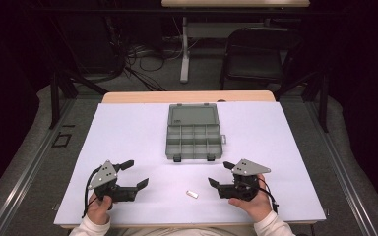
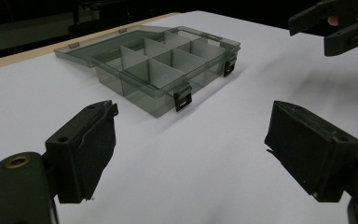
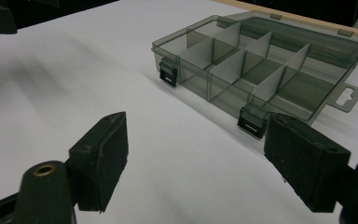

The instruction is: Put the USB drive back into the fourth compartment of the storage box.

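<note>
An open smoky-grey compartment box point(image 1: 193, 141) lies in the middle of the white sheet, its lid point(image 1: 193, 115) folded back flat and its cells empty. A small white piece point(image 1: 192, 193) lies on the sheet near the front edge, between my two hands. My left gripper point(image 1: 136, 173) is held at the front left, open, jaws pointing right. At the front right, my right gripper point(image 1: 220, 173) mirrors it, also open. In the left gripper view nothing sits between the jaws of the left gripper point(image 2: 191, 144), and the box point(image 2: 168, 65) lies ahead. The right gripper point(image 3: 200, 154) likewise faces the box point(image 3: 261, 70).
The white sheet point(image 1: 128, 132) covers most of a wooden table point(image 1: 187, 97). Behind the table stand a black folding chair point(image 1: 258, 54) and a white desk leg point(image 1: 184, 49), with cables on the floor. The other hand's gripper point(image 2: 335, 25) shows at the upper right of the left gripper view.
</note>
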{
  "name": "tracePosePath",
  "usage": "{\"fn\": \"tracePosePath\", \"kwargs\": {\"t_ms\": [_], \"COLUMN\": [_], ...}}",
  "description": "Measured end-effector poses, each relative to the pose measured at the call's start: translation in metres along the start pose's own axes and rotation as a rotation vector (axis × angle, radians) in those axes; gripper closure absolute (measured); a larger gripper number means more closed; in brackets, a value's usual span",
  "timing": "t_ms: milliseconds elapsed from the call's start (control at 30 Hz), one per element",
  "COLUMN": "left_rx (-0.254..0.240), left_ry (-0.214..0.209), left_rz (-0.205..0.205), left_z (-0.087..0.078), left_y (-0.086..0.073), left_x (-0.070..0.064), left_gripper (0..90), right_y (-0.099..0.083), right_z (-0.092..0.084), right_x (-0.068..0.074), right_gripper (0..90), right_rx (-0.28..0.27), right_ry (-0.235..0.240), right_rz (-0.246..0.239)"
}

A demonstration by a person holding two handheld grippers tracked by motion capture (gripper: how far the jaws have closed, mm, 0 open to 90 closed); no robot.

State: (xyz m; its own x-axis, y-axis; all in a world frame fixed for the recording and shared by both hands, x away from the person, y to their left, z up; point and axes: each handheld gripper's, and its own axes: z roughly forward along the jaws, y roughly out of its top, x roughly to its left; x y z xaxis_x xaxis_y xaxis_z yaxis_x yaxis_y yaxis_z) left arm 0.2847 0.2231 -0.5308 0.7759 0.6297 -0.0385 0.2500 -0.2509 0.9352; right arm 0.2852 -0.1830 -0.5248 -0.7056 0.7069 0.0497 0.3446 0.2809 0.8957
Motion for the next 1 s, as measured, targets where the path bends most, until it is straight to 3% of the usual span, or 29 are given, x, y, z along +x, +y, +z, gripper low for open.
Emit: {"fn": "tracePosePath", "kwargs": {"t_ms": [1000], "left_rx": [0.008], "left_ry": [-0.002], "left_rz": [0.004], "left_z": [0.001], "left_y": [0.000], "left_x": [-0.001], "left_gripper": [15.7], "right_y": [0.006], "right_z": [0.023], "right_x": [0.022], "right_gripper": [41.4], "right_rx": [0.063], "right_ry": [0.094], "right_rz": [-0.062]}}
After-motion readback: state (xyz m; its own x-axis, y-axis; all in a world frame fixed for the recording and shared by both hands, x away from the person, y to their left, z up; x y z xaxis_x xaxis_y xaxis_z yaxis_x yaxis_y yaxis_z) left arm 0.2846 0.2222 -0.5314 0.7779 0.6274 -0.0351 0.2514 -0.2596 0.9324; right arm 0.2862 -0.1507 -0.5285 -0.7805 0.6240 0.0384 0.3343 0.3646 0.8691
